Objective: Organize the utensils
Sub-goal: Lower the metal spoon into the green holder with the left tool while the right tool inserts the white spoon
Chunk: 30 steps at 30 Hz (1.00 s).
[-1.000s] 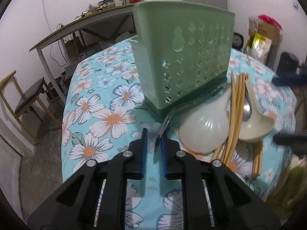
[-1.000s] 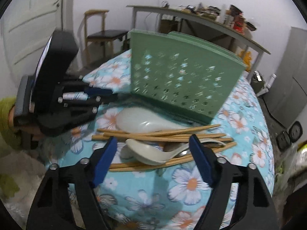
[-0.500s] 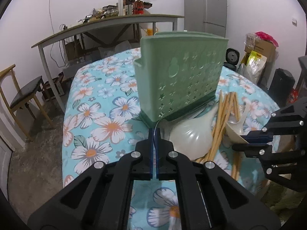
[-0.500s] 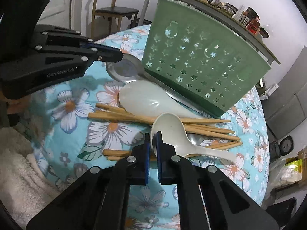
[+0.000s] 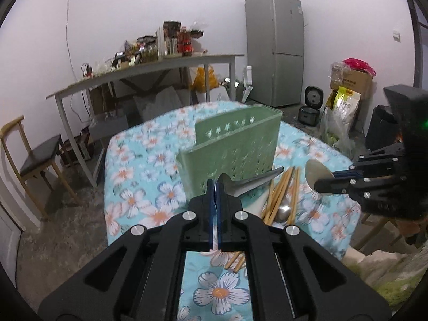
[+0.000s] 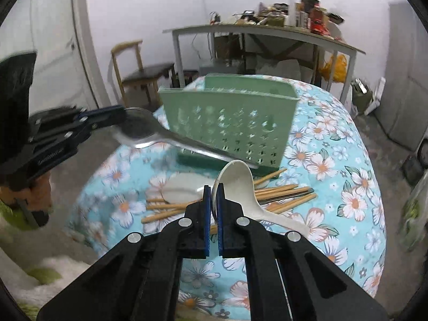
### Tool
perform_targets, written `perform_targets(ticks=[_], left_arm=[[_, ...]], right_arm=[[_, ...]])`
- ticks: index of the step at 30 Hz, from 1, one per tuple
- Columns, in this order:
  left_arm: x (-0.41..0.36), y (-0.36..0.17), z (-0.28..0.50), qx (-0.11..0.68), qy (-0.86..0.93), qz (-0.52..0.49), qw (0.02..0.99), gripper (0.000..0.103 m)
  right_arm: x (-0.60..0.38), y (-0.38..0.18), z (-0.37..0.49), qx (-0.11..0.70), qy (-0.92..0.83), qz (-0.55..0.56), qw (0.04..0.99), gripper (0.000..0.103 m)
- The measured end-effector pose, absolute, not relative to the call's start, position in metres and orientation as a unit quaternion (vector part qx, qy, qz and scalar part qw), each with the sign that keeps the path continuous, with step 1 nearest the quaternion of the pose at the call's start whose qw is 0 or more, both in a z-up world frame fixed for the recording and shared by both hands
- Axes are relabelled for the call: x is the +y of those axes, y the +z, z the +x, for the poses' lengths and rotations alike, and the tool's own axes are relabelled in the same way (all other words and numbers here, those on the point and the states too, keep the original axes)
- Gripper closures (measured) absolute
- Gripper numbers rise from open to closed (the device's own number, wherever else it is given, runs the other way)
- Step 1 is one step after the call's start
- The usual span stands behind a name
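Steel: long metal spoon [image 6: 149,133] pinched by the bowl rim in the left gripper [image 5: 215,187], handle slanting down across the perforated green plastic utensil holder [image 6: 227,117]. Cream ceramic soup spoon [image 6: 238,187] clamped at the bowl edge in the right gripper [image 6: 213,190], both lifted clear of the bamboo chopsticks [image 6: 281,195] on the floral tablecloth [image 6: 334,187]. Likely to pivot or slip, given thin rim grips; handles could collide or snag the holder's wall.

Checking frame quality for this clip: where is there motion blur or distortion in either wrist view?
Left wrist: green utensil holder and floral tablecloth smeared, edges bent by fisheye. Right wrist: left gripper and metal spoon blurred; white spoon sharp.
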<state>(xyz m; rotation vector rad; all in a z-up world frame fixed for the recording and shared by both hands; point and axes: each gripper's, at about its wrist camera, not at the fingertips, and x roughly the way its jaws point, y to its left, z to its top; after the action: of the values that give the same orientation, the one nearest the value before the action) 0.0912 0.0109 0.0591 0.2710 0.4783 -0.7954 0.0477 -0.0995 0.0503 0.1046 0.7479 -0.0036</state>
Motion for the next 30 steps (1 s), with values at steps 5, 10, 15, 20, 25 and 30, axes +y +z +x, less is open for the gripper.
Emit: perform_targets(ticks=[5, 10, 15, 20, 25, 30], left_arm=[[0.012, 0.091, 0.079, 0.204, -0.38, 0.136, 0.892, 0.102], [0.023, 0.135, 0.074, 0.177, -0.352, 0.154, 0.906, 0.102], [0.034, 0.171, 0.084, 0.176, -0.32, 0.18, 0.913, 0.102], [0.039, 0.186, 0.109, 0.214, -0.303, 0.193, 0.908, 0.102], [0.034, 0.179, 0.134, 0.253, -0.29, 0.207, 0.9, 0.102], [0.025, 0.164, 0.155, 0.28, -0.282, 0.22, 0.891, 0.102]], right_arm=[[-0.126, 0.069, 0.035, 0.33, 0.008, 0.107, 0.938, 0.099], [-0.146, 0.1, 0.024, 0.28, 0.023, 0.138, 0.95, 0.099], [-0.171, 0.138, 0.02, 0.225, 0.052, 0.176, 0.957, 0.099], [-0.197, 0.173, 0.032, 0.17, 0.101, 0.222, 0.955, 0.099], [-0.21, 0.186, 0.057, 0.158, 0.15, 0.258, 0.941, 0.099], [-0.214, 0.179, 0.084, 0.175, 0.164, 0.275, 0.931, 0.099]])
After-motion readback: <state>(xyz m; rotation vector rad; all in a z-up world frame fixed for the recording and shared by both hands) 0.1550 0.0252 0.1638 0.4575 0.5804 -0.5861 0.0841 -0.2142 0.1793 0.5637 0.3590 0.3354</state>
